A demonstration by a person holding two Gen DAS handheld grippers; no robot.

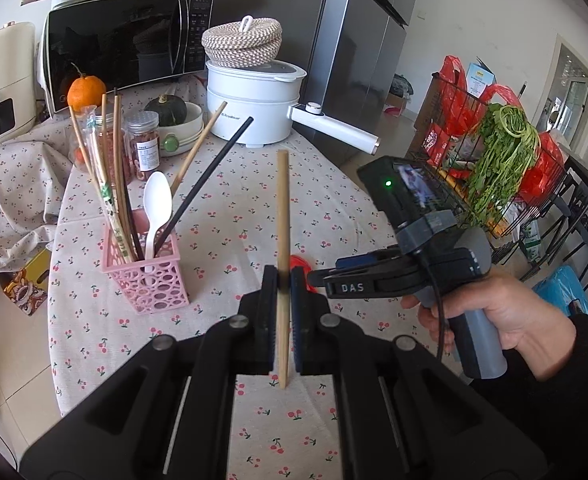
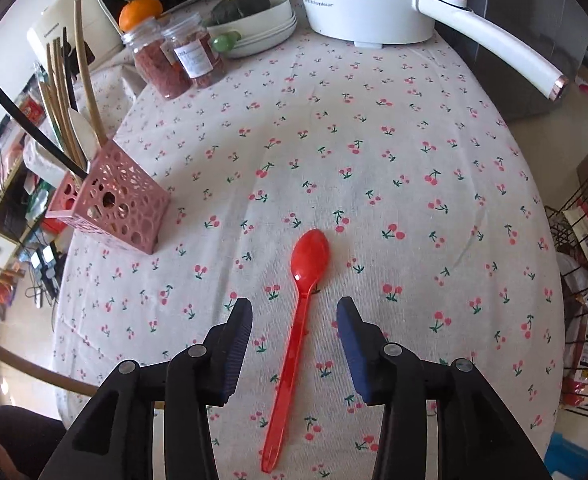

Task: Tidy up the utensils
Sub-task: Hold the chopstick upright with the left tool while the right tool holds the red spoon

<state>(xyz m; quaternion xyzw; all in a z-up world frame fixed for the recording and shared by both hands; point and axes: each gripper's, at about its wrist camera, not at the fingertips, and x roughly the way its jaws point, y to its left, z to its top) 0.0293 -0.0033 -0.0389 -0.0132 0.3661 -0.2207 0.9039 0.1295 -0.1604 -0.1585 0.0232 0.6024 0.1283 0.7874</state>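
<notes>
My left gripper (image 1: 282,280) is shut on a wooden chopstick (image 1: 282,216) and holds it upright above the tablecloth. A pink perforated utensil holder (image 1: 146,272) stands to its left with several chopsticks and a white spoon (image 1: 157,204) in it; it also shows in the right wrist view (image 2: 114,204). A red plastic spoon (image 2: 299,300) lies flat on the cloth, bowl pointing away. My right gripper (image 2: 294,312) is open, its fingers on either side of the spoon's handle, low over the cloth. In the left wrist view my right gripper (image 1: 313,278) is at right, over the red spoon.
A cherry-print tablecloth (image 2: 413,160) covers the round table. At the back stand a white electric pot (image 1: 254,100) with a long handle, two jars (image 2: 174,60), a bowl with a green squash (image 1: 168,114), an orange and a microwave (image 1: 122,44). A wire rack with greens (image 1: 497,160) stands to the right.
</notes>
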